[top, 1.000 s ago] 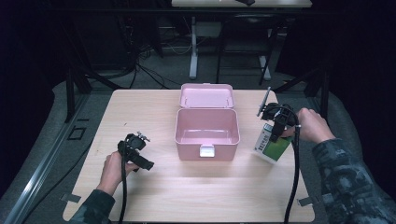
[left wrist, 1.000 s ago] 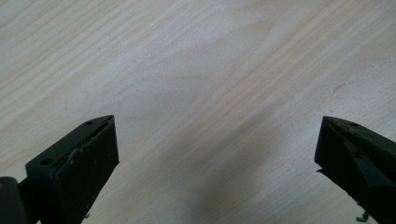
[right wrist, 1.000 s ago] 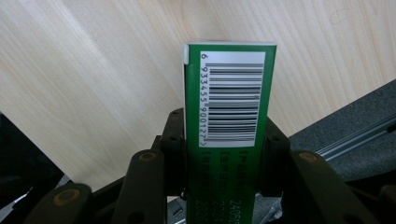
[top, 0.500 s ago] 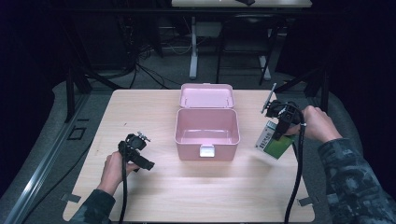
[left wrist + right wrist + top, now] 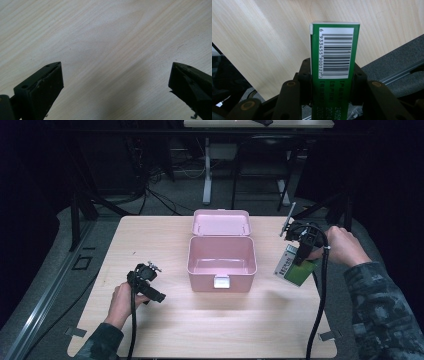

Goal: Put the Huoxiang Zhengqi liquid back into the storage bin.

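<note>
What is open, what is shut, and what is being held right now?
Pink box: open, lid tipped back, looks empty.
Green carton: held off the table, right of the box.
Left gripper: open, holding nothing, over bare table.
Right gripper: shut on the carton.
Table: bare wood around the box.

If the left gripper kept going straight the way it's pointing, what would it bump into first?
Most likely the bare wooden table. The left gripper is open with nothing between its jaws, and its own view looks onto plain wood ahead. How far off the wood is cannot be told.
</note>
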`<action>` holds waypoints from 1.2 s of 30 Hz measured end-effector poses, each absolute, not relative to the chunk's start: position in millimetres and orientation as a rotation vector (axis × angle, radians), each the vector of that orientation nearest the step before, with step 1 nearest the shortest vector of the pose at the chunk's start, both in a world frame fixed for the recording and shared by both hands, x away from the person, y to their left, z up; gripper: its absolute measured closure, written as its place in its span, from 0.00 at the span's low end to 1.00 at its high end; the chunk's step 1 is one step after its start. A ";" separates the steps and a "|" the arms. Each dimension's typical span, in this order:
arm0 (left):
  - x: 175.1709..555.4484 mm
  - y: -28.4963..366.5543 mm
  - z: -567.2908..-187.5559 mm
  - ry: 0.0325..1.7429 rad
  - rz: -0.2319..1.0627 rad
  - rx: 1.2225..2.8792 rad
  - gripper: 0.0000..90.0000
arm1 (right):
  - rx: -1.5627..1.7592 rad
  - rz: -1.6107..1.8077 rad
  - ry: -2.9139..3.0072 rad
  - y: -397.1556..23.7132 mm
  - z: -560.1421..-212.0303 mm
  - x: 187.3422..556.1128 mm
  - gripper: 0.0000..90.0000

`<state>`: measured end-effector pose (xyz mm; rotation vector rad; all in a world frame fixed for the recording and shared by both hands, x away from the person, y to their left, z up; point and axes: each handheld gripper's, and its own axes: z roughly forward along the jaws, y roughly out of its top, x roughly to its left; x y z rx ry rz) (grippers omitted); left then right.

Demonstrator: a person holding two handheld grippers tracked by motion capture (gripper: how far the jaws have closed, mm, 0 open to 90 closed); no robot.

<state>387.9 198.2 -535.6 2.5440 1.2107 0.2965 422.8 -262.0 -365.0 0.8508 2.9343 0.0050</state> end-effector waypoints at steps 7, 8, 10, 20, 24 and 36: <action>389.0 199.6 -535.6 1.207 0.290 2.541 0.00 | 0.828 0.000 2.946 -258.7 -357.4 424.3 0.70; 388.7 199.8 -535.2 1.207 0.294 2.538 0.00 | 0.827 -0.001 2.947 -258.6 -356.6 424.3 0.70; 388.2 199.7 -534.8 1.207 0.295 2.539 0.00 | 0.821 -0.005 2.951 -259.3 -355.1 424.3 0.70; 388.5 199.3 -535.5 1.204 0.289 2.544 0.00 | 0.811 -0.001 2.947 -262.5 -345.5 423.9 0.70; 388.6 199.7 -535.6 1.202 0.288 2.543 0.00 | 0.801 -0.006 2.946 -261.0 -341.5 424.5 0.70; 388.3 199.2 -536.0 1.198 0.284 2.541 0.00 | 0.783 -0.019 2.932 -257.9 -327.3 425.0 0.70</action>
